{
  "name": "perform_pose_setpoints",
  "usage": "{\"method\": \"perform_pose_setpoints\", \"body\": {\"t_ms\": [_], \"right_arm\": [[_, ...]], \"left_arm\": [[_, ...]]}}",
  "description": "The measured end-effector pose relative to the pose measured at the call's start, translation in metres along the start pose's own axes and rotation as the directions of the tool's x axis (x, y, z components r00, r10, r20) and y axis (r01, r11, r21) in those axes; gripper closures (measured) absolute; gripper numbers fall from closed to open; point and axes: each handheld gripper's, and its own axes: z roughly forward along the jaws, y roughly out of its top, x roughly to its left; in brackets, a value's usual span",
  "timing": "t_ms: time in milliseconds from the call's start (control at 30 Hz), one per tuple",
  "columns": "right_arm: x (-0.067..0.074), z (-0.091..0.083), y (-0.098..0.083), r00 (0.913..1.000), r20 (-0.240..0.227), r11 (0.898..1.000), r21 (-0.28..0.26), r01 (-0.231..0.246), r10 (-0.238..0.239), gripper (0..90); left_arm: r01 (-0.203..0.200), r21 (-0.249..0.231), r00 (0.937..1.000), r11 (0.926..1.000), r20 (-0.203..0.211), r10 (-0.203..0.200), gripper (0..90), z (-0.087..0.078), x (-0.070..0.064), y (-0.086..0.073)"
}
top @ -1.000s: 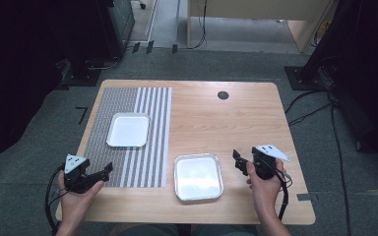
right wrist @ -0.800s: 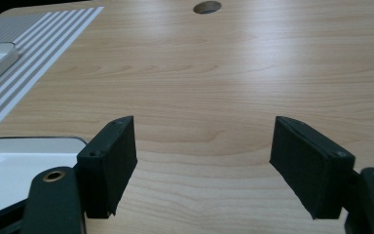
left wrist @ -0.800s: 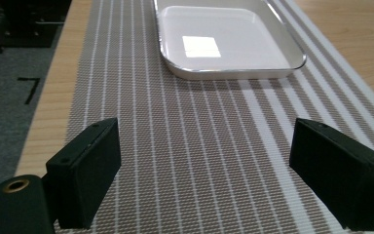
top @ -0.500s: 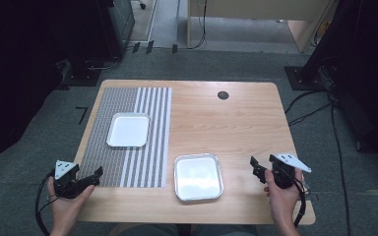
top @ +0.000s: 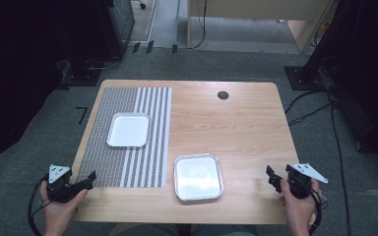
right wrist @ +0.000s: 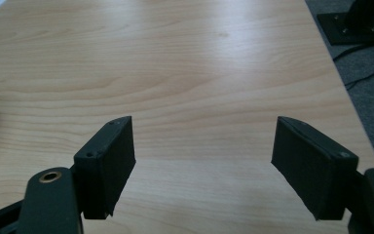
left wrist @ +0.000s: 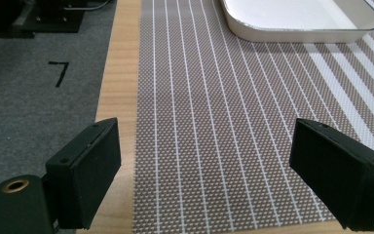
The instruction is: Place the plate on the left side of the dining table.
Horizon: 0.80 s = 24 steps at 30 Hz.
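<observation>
Two trays sit on the surface: one tray on the striped mat, and a second tray near the front edge on bare wood. Both hand-held grippers have drawn back toward the person over the last second. The left hand-held gripper, earlier over the mat's front corner, now hangs at the surface's left front edge; the right hand-held gripper has slid away from the near tray to the right front corner. Each has its jaws spread wide with nothing between them, as both gripper views confirm. Judging by this retreat, the trays seem placed and the work looks finished, or paused between steps.

In the left gripper view the far tray is cut off at the top, so its inside is only partly seen. In the right gripper view only a sliver of the near tray's rim shows at the left edge. Whether either tray holds anything is hard to tell from above; both look bare.
</observation>
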Motion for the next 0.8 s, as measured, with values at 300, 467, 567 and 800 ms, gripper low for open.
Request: {"method": "perform_pose_setpoints", "body": {"t_ms": [300,467,567,800], "right_arm": [[-0.026,-0.007,-0.011,0.9993,0.034,1.0,0.014,-0.016,0.016,24.0],[-0.035,-0.009,-0.019,0.9986,0.052,0.999,0.041,0.001,-0.003,23.9],[-0.039,-0.009,-0.023,0.9981,0.062,0.999,0.047,0.002,-0.005,23.9],[-0.039,-0.004,-0.03,0.9982,0.059,0.997,0.077,0.002,-0.007,23.2]], "left_arm": [[0.013,0.025,0.9999,0.9996,-0.001,-0.013,11.4,0.002,0.01,-0.006],[0.024,0.05,0.9997,0.9985,-0.011,-0.023,11.4,0.005,0.016,-0.008],[0.023,0.054,0.9997,0.9983,-0.011,-0.022,11.4,0.006,0.016,-0.009],[-0.022,0.086,0.9993,0.9961,-0.028,0.025,11.4,0.011,0.009,-0.01]]}}
